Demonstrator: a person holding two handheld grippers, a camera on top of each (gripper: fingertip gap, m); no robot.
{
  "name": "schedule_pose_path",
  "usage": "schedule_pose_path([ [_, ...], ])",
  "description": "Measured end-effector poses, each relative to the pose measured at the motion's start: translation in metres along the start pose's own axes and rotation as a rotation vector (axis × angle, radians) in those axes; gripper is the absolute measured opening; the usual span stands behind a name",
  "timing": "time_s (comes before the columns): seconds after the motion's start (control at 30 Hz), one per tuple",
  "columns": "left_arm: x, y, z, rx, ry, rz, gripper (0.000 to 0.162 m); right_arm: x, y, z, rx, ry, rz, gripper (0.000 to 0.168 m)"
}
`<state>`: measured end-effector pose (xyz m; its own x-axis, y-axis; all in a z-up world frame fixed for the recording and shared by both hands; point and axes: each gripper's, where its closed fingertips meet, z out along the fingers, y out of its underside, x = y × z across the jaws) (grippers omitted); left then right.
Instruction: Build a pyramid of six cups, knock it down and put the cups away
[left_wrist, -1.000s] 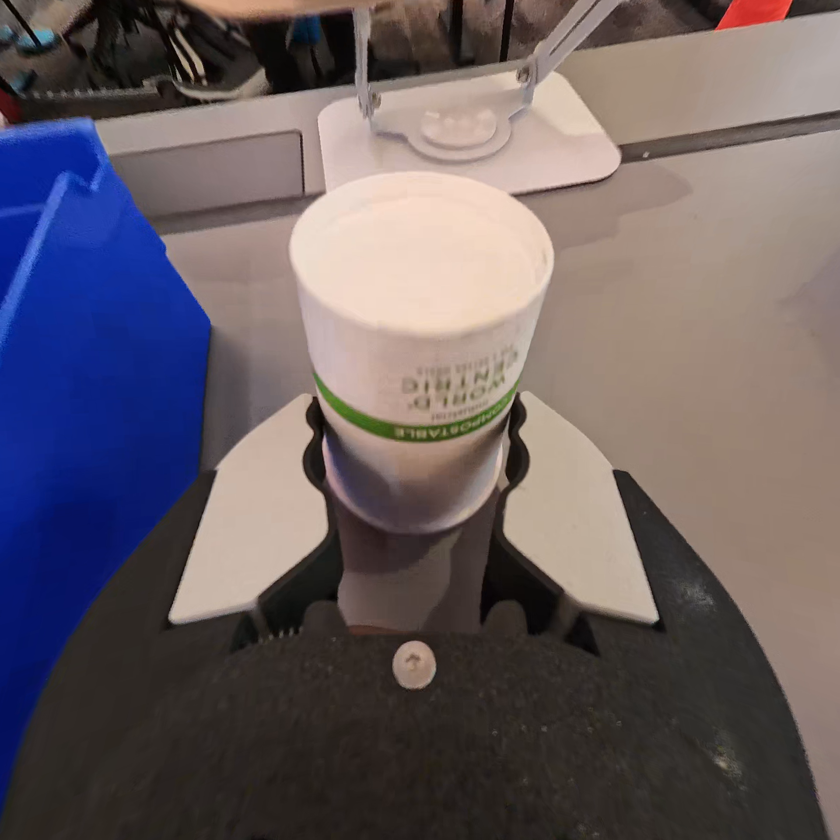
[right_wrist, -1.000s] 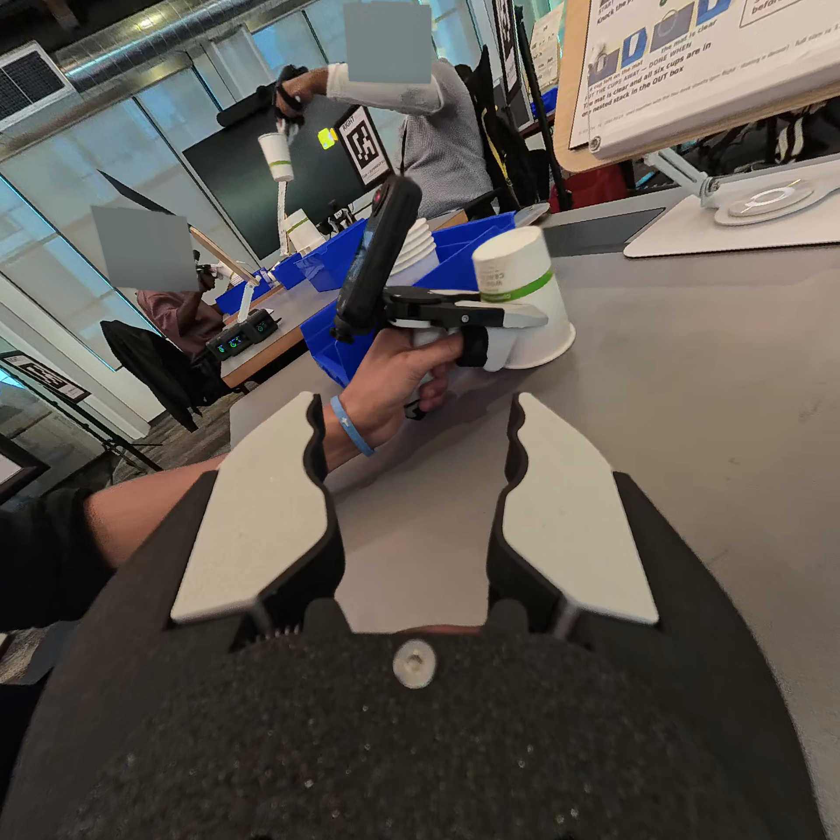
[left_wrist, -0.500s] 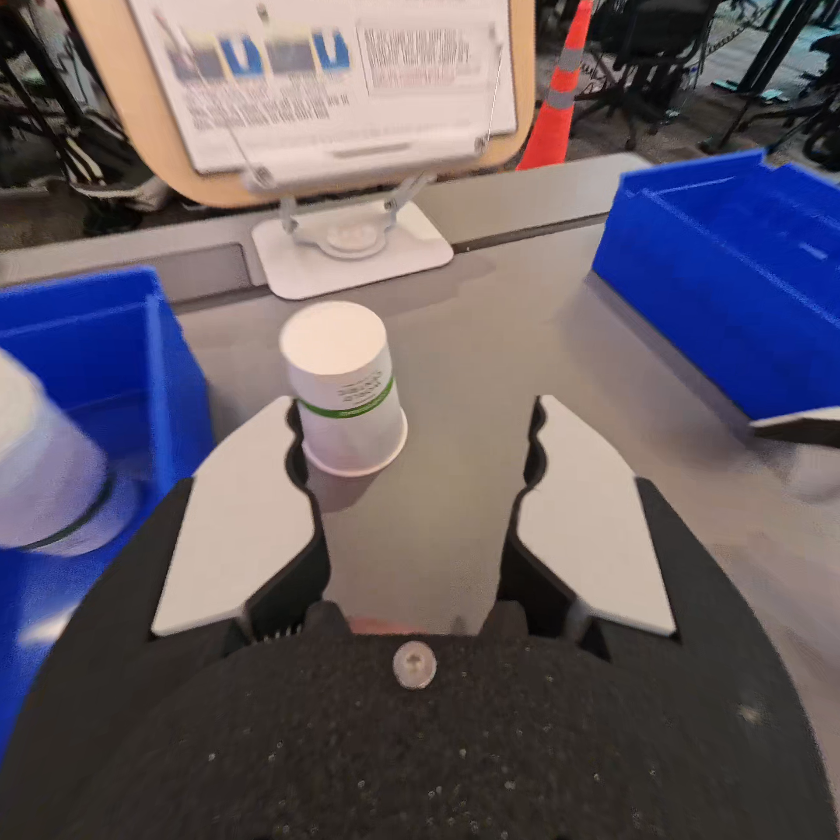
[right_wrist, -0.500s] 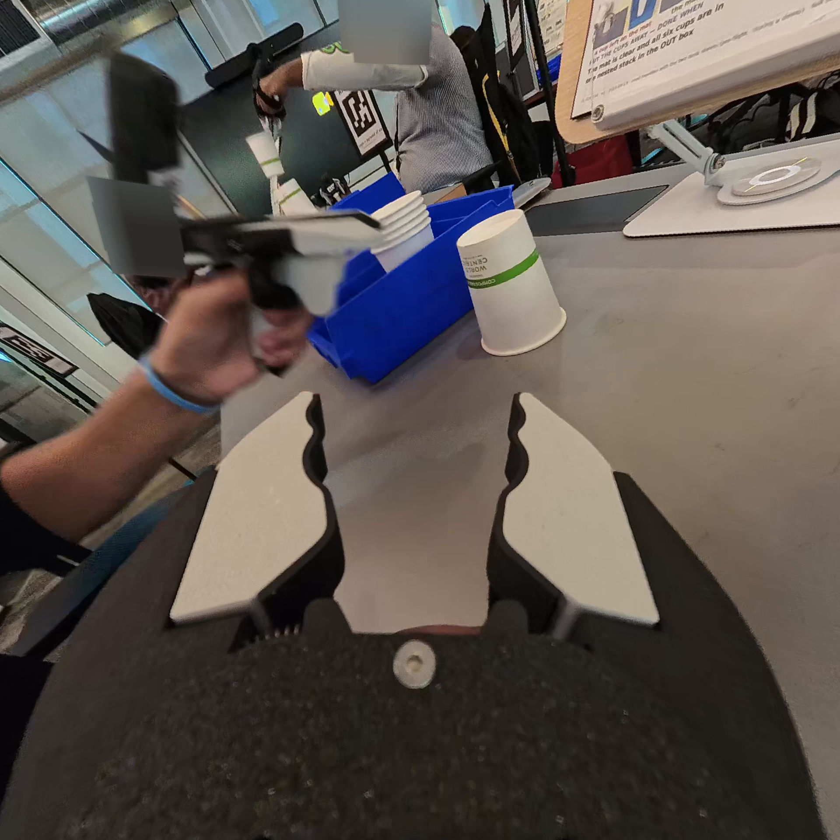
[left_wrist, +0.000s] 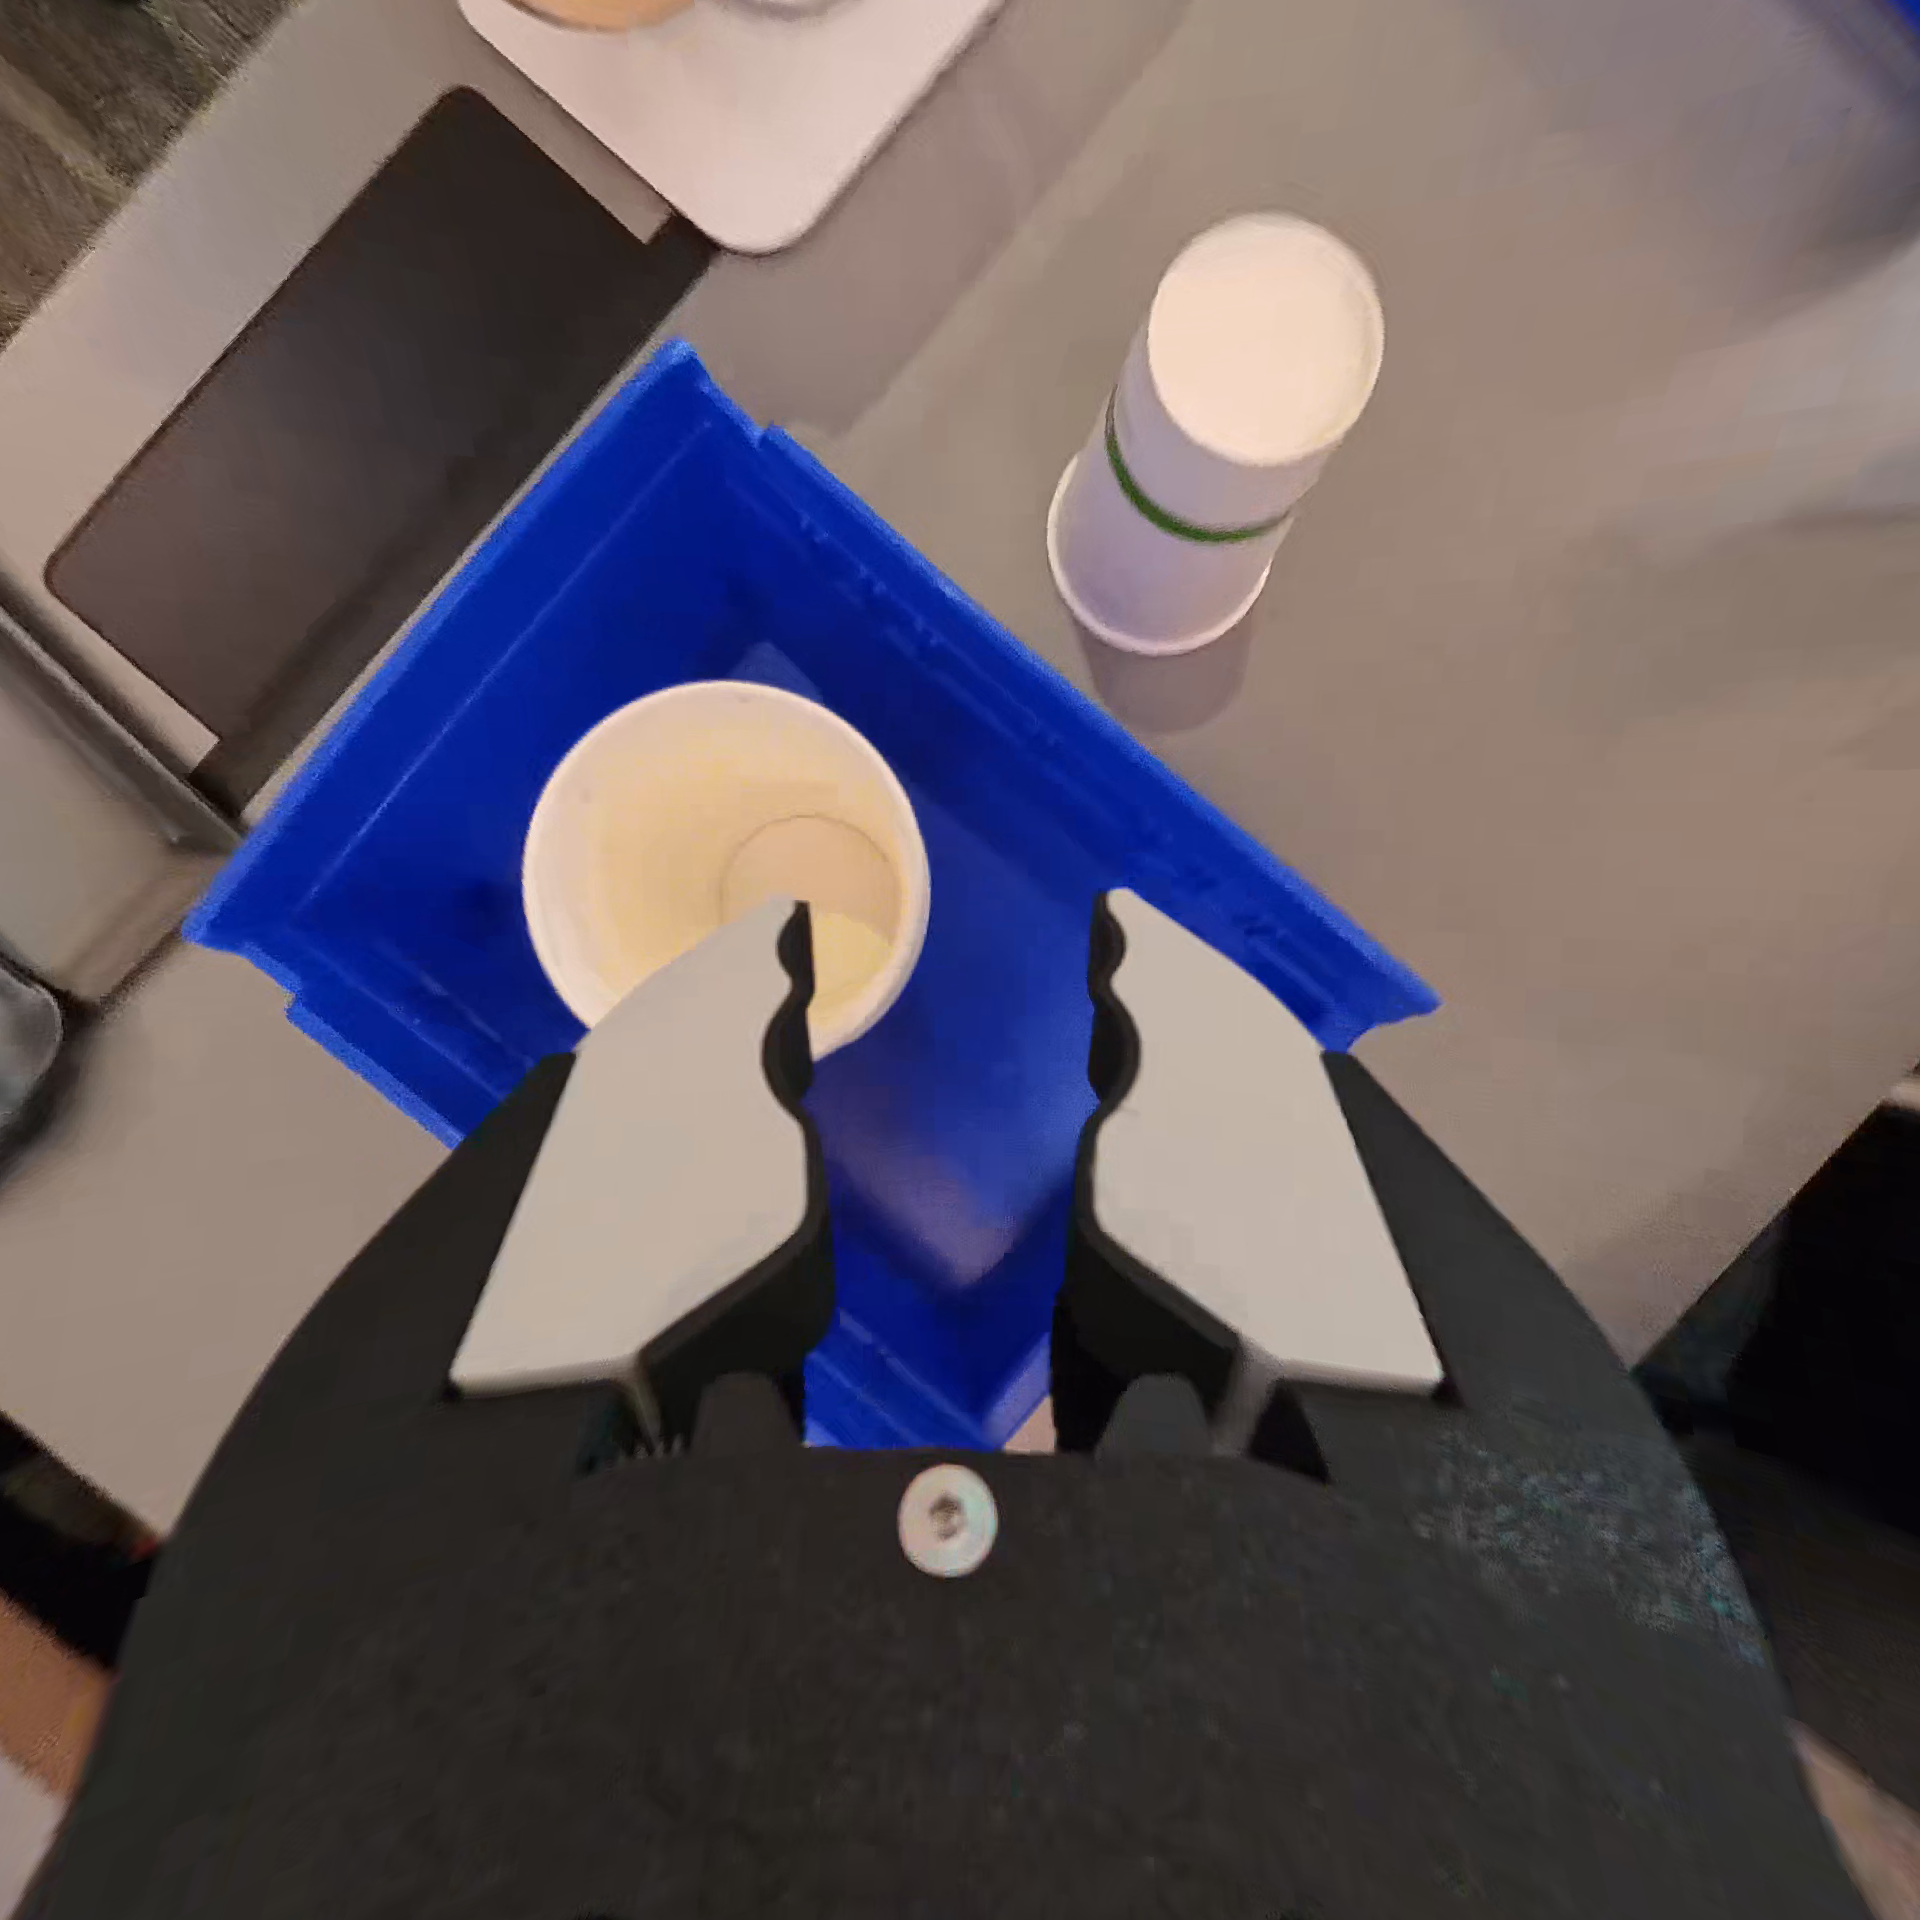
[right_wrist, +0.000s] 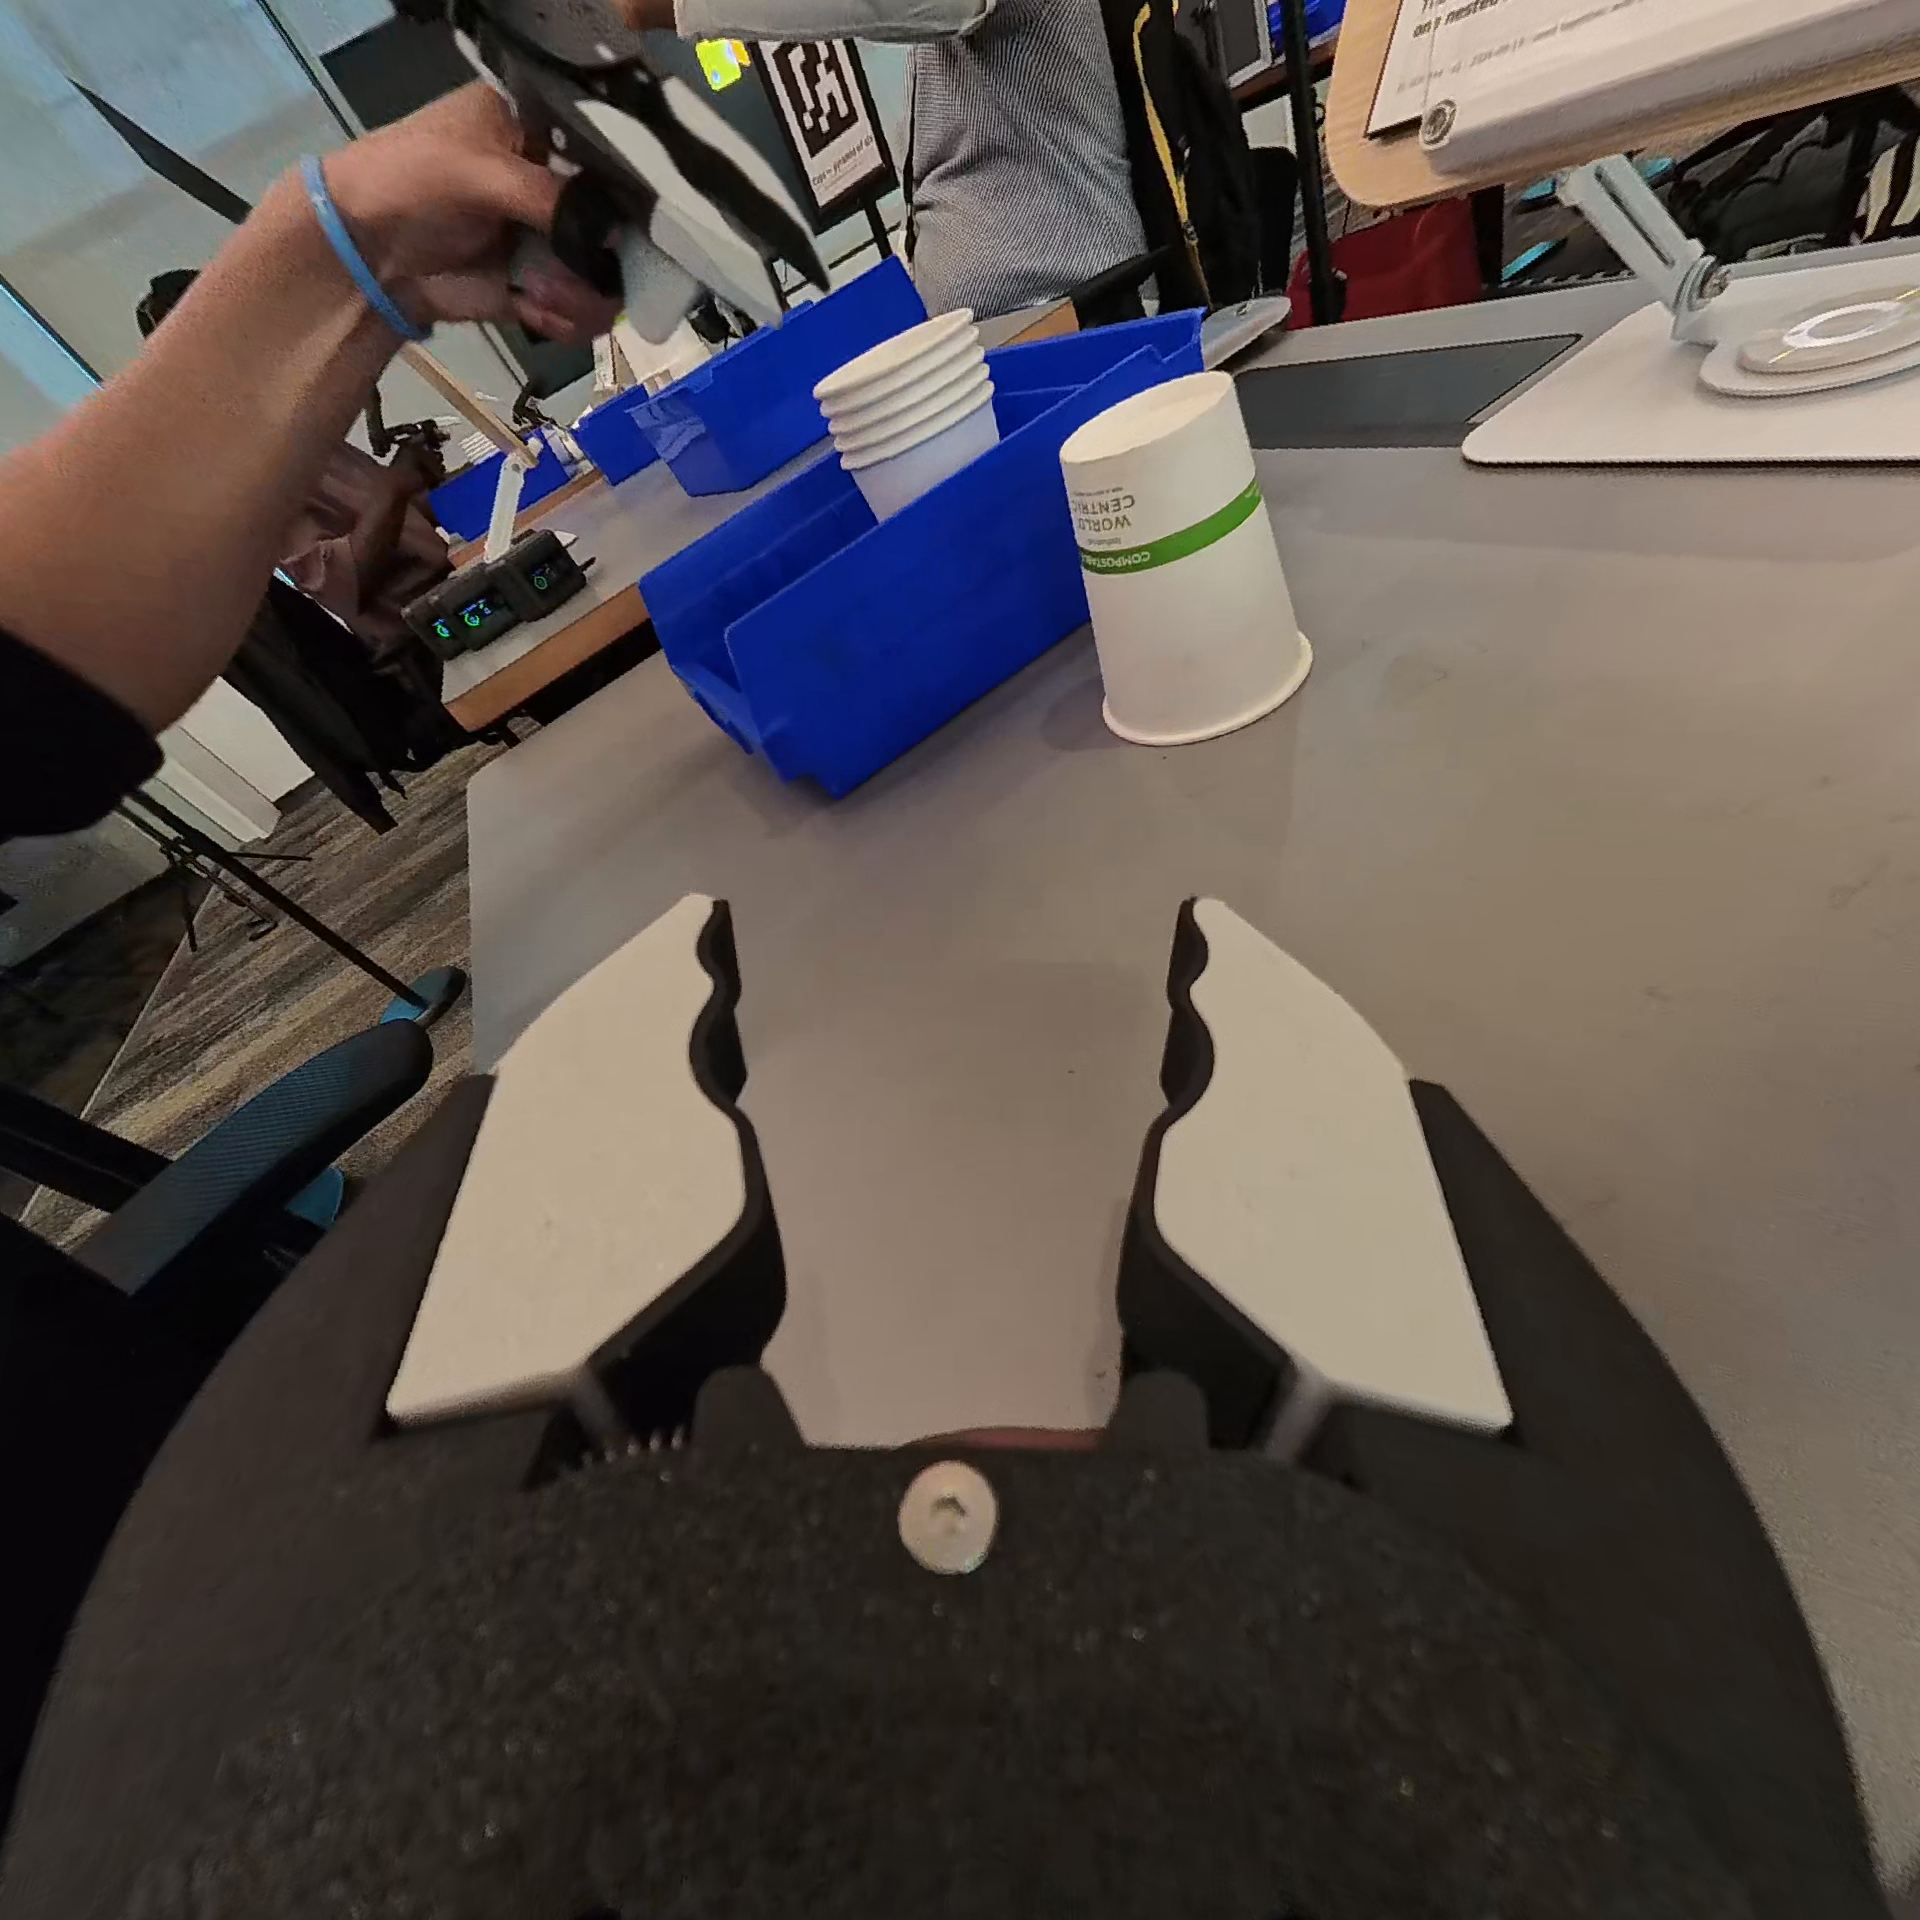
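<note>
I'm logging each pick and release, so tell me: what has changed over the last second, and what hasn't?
The left gripper let go of the upside-down cup it was clamping, leaving it on the grey table, then rose and swung left over the blue bin, now open above the nested cup stack. The right gripper stayed open and empty, low over the table.

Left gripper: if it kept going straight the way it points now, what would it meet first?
The open left gripper points down into the blue plastic bin. Between its fingers lies bare bin floor, probably met first; its left finger overlaps the rim of the nested stack of white paper cups, though depth is unclear.
</note>
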<state>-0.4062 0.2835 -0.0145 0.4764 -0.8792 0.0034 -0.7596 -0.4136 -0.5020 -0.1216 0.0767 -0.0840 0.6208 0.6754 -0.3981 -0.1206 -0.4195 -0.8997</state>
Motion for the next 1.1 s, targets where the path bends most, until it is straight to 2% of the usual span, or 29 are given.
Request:
schedule_pose_path([
  [0.1, -0.006, 0.005, 0.017, -0.116, -0.018, 0.114, 0.037, 0.001, 0.001, 0.000, -0.002, 0.002, 0.003, 0.079],
  [0.27, -0.015, 0.013, 0.035, -0.241, -0.020, 0.154, 0.022, 0.003, 0.002, 0.000, -0.005, -0.001, 0.015, 0.078],
  [0.4, -0.016, 0.019, 0.042, -0.284, -0.001, 0.154, 0.021, 0.003, 0.002, 0.000, -0.006, -0.006, 0.025, 0.078],
  [0.5, -0.010, 0.019, 0.043, -0.274, 0.044, 0.151, 0.004, 0.004, 0.002, 0.000, -0.007, -0.011, 0.029, 0.077],
  [1.1, -0.008, 0.018, 0.029, -0.271, 0.043, 0.159, 0.004, 0.003, 0.008, 0.002, -0.031, -0.027, 0.039, 0.073],
])
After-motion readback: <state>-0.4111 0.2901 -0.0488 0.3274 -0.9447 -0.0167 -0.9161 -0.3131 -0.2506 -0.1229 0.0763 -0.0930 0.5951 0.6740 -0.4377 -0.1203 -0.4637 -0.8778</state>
